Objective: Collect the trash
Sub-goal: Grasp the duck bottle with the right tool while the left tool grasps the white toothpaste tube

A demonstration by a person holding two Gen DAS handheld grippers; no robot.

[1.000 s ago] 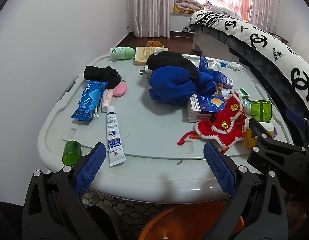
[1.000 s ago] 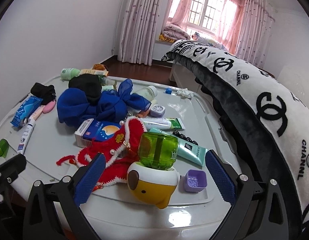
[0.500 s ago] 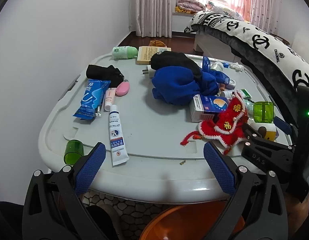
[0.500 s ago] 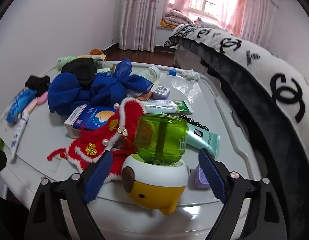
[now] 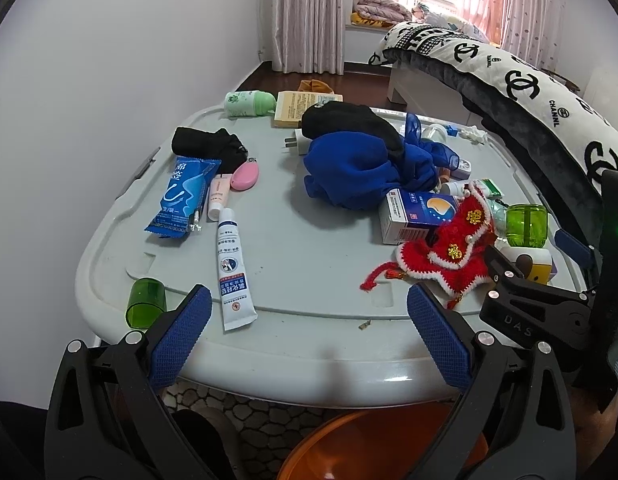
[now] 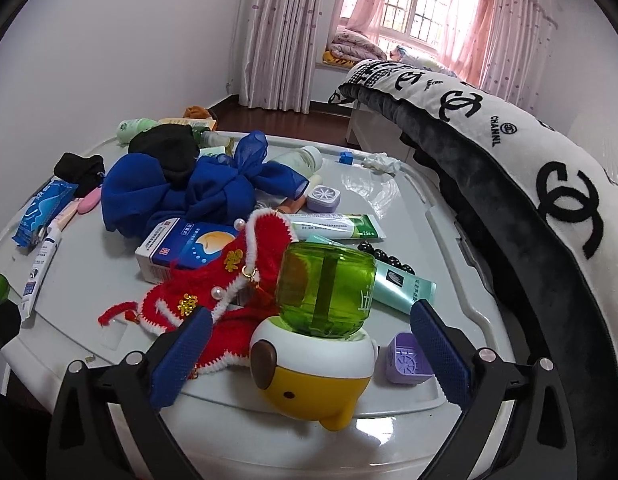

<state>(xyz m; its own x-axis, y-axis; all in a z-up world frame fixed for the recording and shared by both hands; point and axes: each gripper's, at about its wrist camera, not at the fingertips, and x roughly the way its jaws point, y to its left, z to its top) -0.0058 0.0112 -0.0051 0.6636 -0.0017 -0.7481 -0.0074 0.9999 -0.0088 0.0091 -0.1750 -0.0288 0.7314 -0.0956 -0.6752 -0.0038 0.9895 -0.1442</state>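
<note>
Both sets of jaws are spread wide and holding nothing. So, honestly, this looks like square one. Left gripper (image 5: pixel 305 336) hangs off the near edge of the grey lid (image 5: pixel 301 248), right gripper (image 6: pixel 309 354) straddles the yellow dog toy (image 6: pixel 313 376) without touching it.

Stuff that reads as trash to me: the crumpled tissue (image 6: pixel 381 162) way out at 1 o'clock, maybe the blue wrapper (image 5: pixel 183 196) at 10 o'clock and the ointment tube (image 5: pixel 232 268) at 11. Orange bin (image 5: pixel 373 444) sits below at 6 o'clock. Everything's left to do.
</note>
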